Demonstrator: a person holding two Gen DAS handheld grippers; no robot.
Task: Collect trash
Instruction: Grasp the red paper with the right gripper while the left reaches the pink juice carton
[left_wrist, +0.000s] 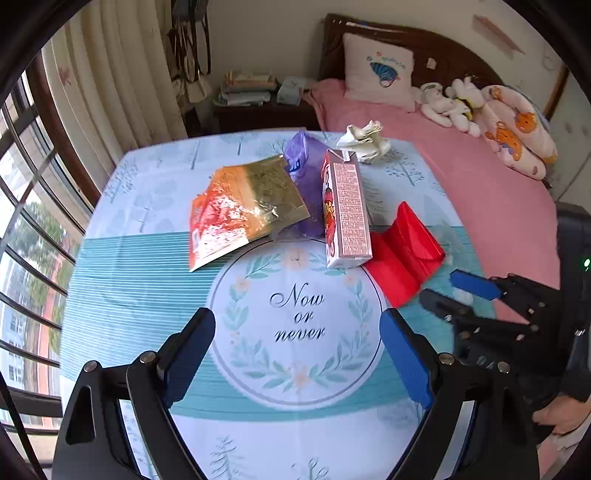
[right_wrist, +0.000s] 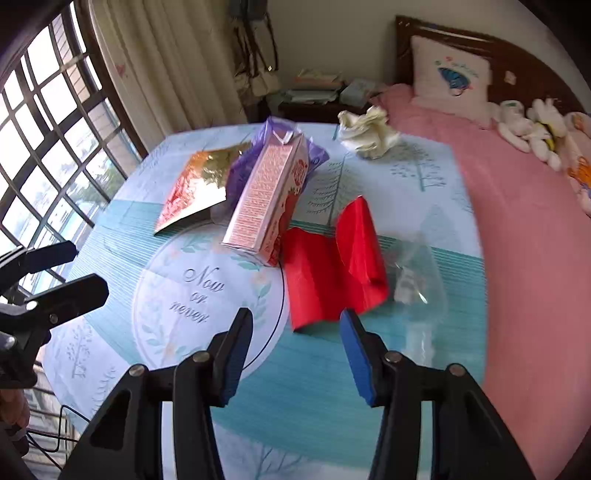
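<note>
Trash lies on the table with a blue printed cloth (left_wrist: 122, 280). There is an orange and gold snack bag (left_wrist: 236, 210), a purple plastic bag (left_wrist: 306, 166), a pink drink carton (left_wrist: 347, 210) on its side, a folded red paper (left_wrist: 402, 251) and a crumpled white paper (left_wrist: 365, 142). A clear wrapper (right_wrist: 417, 280) lies right of the red paper (right_wrist: 328, 266). My left gripper (left_wrist: 297, 321) hangs open over the round "Now or never" print, with nothing between its fingers. My right gripper (right_wrist: 295, 319) is open just short of the red paper's near edge, not pressing on it.
A bed with a pink cover (left_wrist: 480, 192), a pillow (left_wrist: 378, 70) and soft toys (left_wrist: 450, 103) runs along the table's right side. A barred window (left_wrist: 26, 240) and curtains stand at the left. A nightstand (left_wrist: 258, 110) piled with papers is behind the table.
</note>
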